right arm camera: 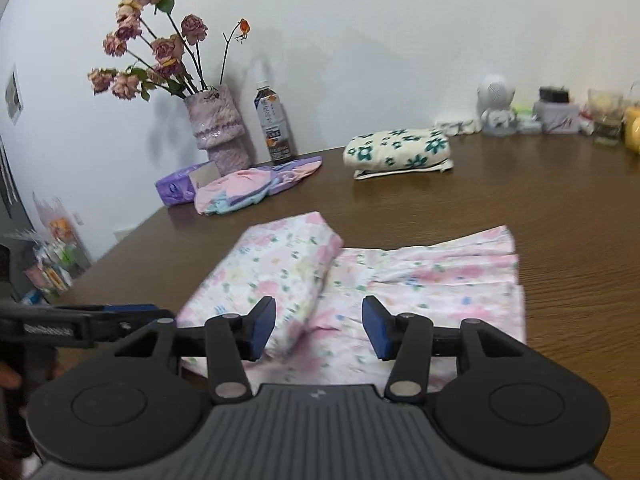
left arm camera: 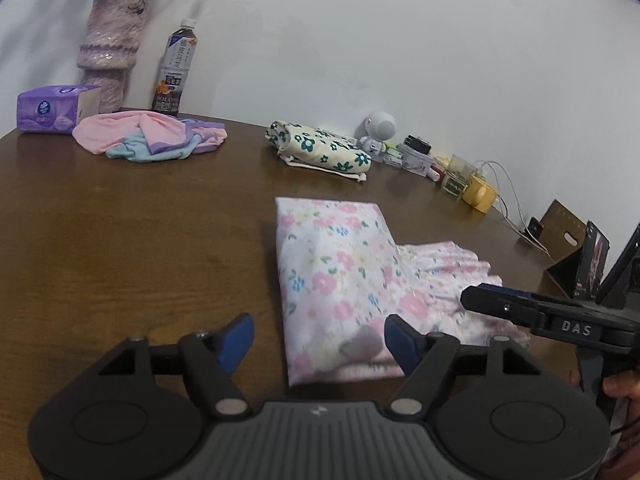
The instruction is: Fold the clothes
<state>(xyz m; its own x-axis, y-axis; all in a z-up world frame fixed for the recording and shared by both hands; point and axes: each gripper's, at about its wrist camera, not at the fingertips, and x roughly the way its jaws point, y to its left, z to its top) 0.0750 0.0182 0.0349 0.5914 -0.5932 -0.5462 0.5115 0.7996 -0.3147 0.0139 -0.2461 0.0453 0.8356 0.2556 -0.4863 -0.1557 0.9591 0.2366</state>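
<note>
Two grippers, left gripper (left arm camera: 319, 340) and right gripper (right arm camera: 319, 328), we see with fingers apart, gripping nothing, above the pink floral folded cotton garment (left arm camera: 340, 280) lying at six o'clock on the brown wooden bench (left arm camera: 140, 232).

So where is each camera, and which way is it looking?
Left wrist: sits on the left gripper, looking over the pink floral garment toward the wall; the right gripper and fingers of a hand show at right.
Right wrist: sits on the right gripper, looking over the same garment; the left gripper shows at left.
Both share the garment, green-flowered folded cloth, vase and bottle.
</note>
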